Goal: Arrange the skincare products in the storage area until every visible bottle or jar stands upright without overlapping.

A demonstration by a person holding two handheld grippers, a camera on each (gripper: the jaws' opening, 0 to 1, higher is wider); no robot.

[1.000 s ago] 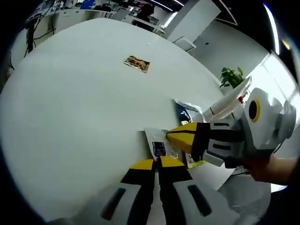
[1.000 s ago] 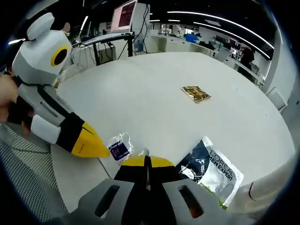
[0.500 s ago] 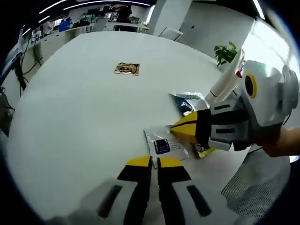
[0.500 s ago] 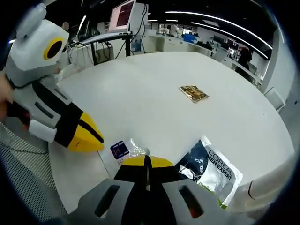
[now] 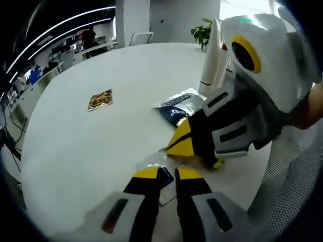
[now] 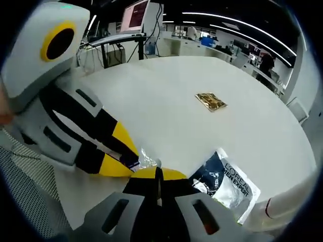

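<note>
Small clear plastic sachet (image 6: 143,160) at lower centre on the round white counter (image 6: 166,116), left hand-held gripper (image 6: 132,155) pinched on it, right hand-held gripper (image 6: 156,174) closed beside, dark-and-silver L'Oréal pouch (image 6: 226,184) lower right, gold packet (image 6: 210,101) upper right.

An open office with ceiling strip lights (image 6: 237,21), desks, a monitor (image 6: 135,13) and a potted plant (image 5: 203,31).
</note>
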